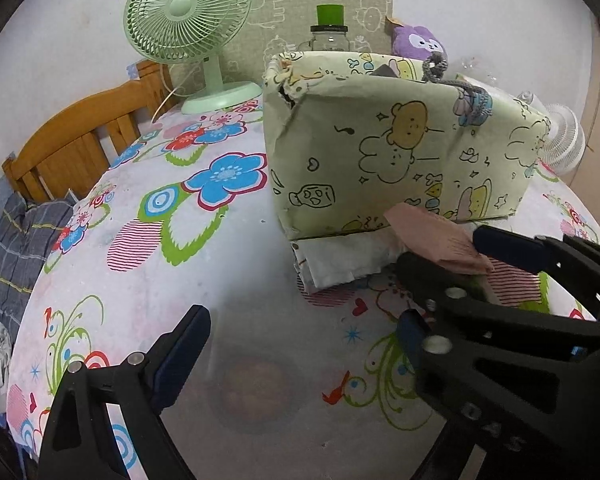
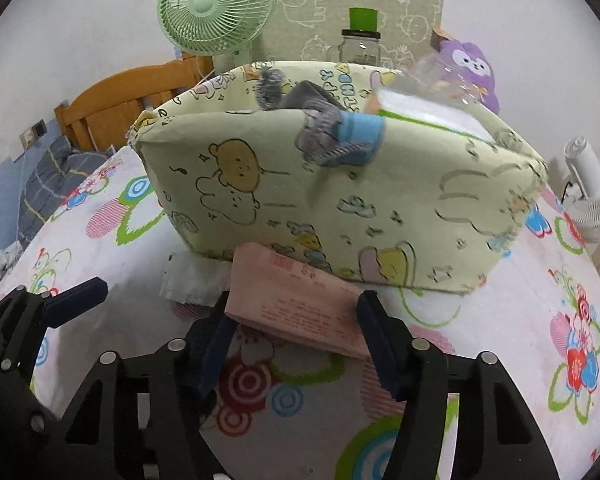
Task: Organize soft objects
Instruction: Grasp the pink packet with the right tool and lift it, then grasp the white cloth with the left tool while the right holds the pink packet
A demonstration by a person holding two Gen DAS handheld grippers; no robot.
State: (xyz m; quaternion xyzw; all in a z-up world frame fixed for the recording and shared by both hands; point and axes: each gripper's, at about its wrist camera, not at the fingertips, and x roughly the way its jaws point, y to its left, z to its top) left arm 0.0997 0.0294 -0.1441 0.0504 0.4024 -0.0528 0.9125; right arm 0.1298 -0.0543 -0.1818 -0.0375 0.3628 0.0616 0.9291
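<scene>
Right wrist view: pink tissue pack (image 2: 300, 304) is held between right gripper (image 2: 296, 328) fingers against fabric bin (image 2: 340, 200) front; left gripper (image 1: 300, 344) is spread wide, unloaded; pack should be lifted clear over the rim before release.

In the right wrist view, the fabric storage box (image 2: 340, 200) sat on the table (image 2: 500, 320) across the middle of the frame, with a sock (image 2: 340, 136) draped over its near rim and a wrapped packet (image 2: 432, 108) in its right end. Behind it, along the top of the frame, stood the desk fan (image 2: 216, 8) at upper left, the jar (image 2: 360, 44) at centre and the plush toy (image 2: 468, 68) at upper right, while a second fan (image 2: 592, 200) lay at the right edge. Before the box, at lower centre, a tissue pack (image 2: 300, 304) lay between the right gripper (image 2: 296, 336) fingers, a paper sheet (image 2: 192, 280) just left of it, and the left gripper (image 2: 80, 300) entered at lower left.
</scene>
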